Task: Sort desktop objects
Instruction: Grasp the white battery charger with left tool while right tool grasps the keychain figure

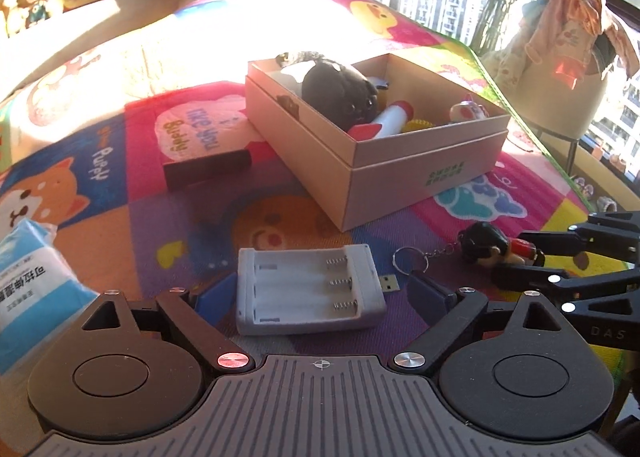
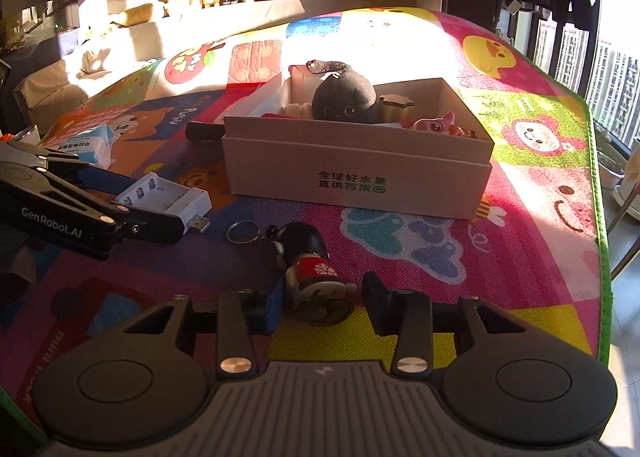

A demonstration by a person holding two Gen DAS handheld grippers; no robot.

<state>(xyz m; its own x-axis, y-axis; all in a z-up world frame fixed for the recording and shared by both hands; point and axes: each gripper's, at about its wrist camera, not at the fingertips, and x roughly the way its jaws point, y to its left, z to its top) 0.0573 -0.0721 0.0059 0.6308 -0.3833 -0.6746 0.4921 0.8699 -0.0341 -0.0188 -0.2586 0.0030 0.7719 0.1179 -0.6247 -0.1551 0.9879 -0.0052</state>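
two grabbers by the toy box

the left gripper [image 1: 316,289] has fingers wide apart around the white battery charger [image 1: 308,291], not touching. the right gripper [image 2: 320,297] fingers sit either side of the doll keychain [image 2: 310,273], not squeezing. both things lie on the worktop [image 2: 520,217] near the cardboard box [image 2: 356,173].

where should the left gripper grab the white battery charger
Across the battery charger's two long sides, coming down from above. It lies flat on the mat, open bays up, already between the left gripper's open fingers; avoid the thin USB plug sticking out one end.
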